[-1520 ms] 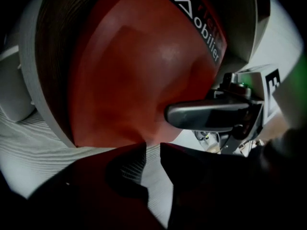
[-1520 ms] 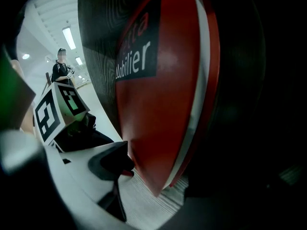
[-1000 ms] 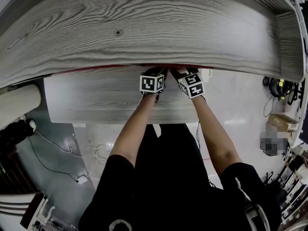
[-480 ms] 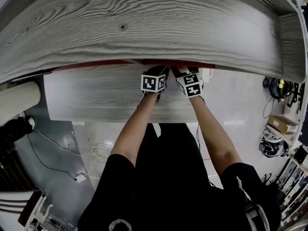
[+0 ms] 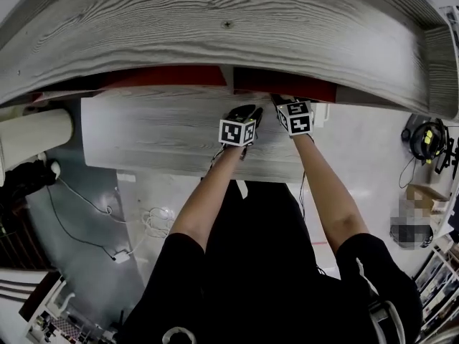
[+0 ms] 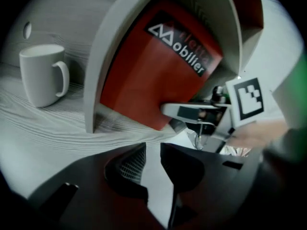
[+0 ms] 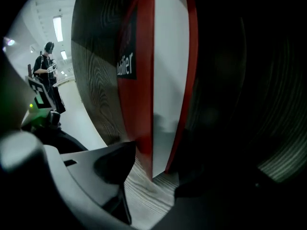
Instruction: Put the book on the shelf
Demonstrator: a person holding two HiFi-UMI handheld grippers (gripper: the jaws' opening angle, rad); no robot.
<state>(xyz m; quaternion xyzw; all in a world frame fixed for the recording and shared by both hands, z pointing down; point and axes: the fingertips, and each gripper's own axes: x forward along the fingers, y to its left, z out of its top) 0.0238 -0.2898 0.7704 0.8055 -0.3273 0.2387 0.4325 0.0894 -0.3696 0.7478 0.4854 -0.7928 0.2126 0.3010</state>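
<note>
Red book [image 7: 153, 80] is clamped on shelf [image 5: 158, 131] by right tool [image 7: 158, 164]; left tool [image 6: 153, 147] is left ajar, empty; toppling is risked on release.

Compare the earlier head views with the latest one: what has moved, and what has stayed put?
The left gripper has drawn back from the shelf towards the person, its jaws slightly apart and empty. The right gripper stays at the shelf edge, closed on the upright red book.
</note>
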